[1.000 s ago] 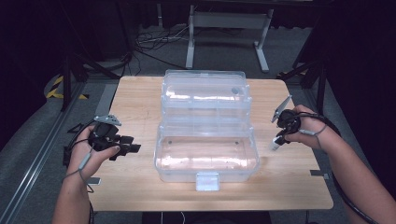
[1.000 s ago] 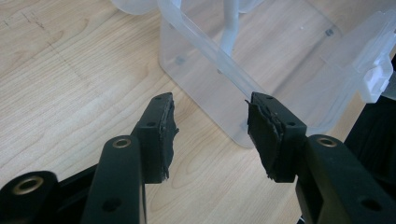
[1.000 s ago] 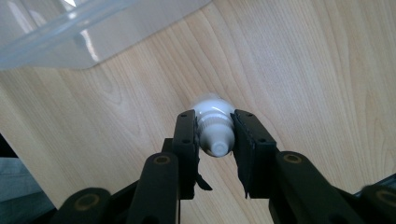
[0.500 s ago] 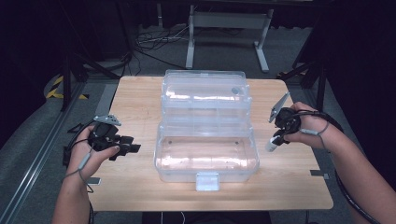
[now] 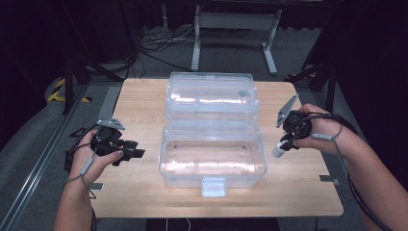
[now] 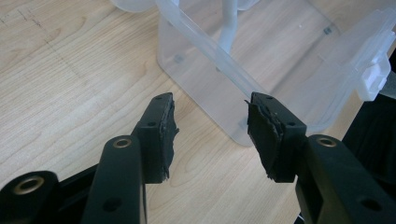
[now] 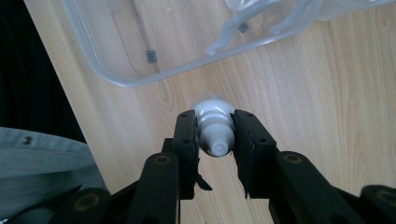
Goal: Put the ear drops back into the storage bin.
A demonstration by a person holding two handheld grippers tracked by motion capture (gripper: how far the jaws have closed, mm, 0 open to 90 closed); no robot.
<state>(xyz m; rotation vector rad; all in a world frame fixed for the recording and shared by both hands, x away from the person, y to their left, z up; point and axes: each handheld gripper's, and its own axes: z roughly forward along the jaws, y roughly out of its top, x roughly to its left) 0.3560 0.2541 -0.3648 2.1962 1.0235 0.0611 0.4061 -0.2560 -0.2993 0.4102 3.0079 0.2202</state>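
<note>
At the middle of the wooden bench (image 5: 144, 106) stands a clear plastic box (image 5: 211, 159), lid open. Near the right edge, the right tool (image 5: 281, 147) pinches a small white bottle (image 7: 214, 128) above the wood. By the left edge, the left tool (image 6: 210, 133) is spread, with nothing between its jaws.

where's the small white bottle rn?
The small white bottle is clamped in the right gripper, held above the table at the right of the high view, just beside the open clear plastic box.
</note>
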